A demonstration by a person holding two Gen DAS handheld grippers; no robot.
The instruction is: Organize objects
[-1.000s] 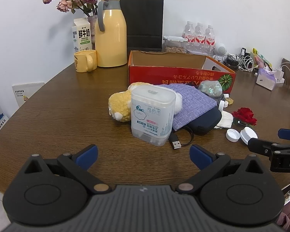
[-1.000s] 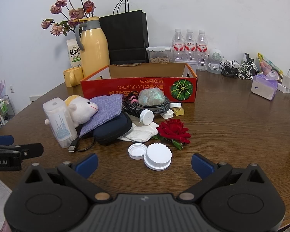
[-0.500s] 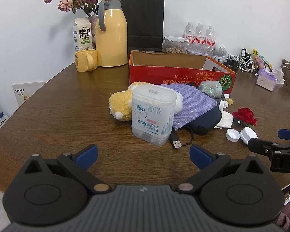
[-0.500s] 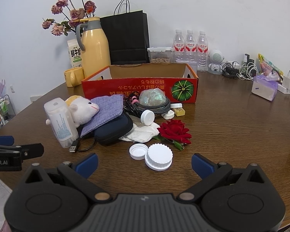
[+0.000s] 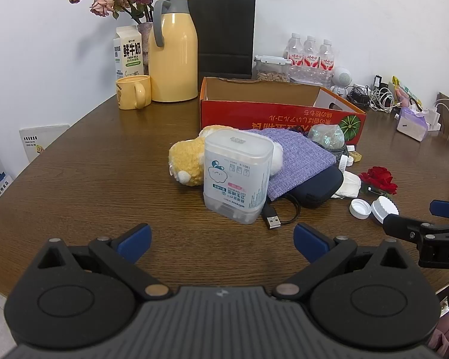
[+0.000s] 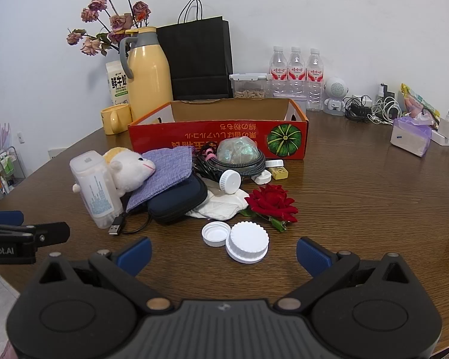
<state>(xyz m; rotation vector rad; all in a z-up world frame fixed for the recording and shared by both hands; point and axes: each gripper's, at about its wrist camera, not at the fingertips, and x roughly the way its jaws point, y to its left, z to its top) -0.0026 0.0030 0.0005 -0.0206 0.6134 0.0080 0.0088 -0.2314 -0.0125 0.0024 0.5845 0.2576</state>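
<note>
A pile of small objects lies in front of a red cardboard box [image 5: 281, 119] [image 6: 218, 137]. A clear cotton-swab box [image 5: 236, 176] [image 6: 94, 188] stands upright before a yellow-white plush toy [image 5: 188, 161] [image 6: 131, 167], a purple cloth [image 5: 299, 155] and a dark blue pouch [image 6: 179, 200]. A red rose [image 6: 271, 200], two white caps [image 6: 247, 240] and a white bottle [image 6: 230, 181] lie to the right. My left gripper [image 5: 221, 240] is open and empty, just short of the swab box. My right gripper [image 6: 223, 249] is open and empty, just behind the white caps.
A yellow thermos [image 6: 148, 77], yellow mug [image 5: 133, 91], milk carton [image 5: 128, 51], black paper bag [image 6: 199, 56] and water bottles [image 6: 296, 74] stand behind the box. Cables and a tissue pack [image 6: 410, 136] sit at the far right. A USB cable [image 5: 272, 220] lies by the swab box.
Both views have shifted very slightly; the grippers have barely moved and stay open. Nothing on the table has moved.
</note>
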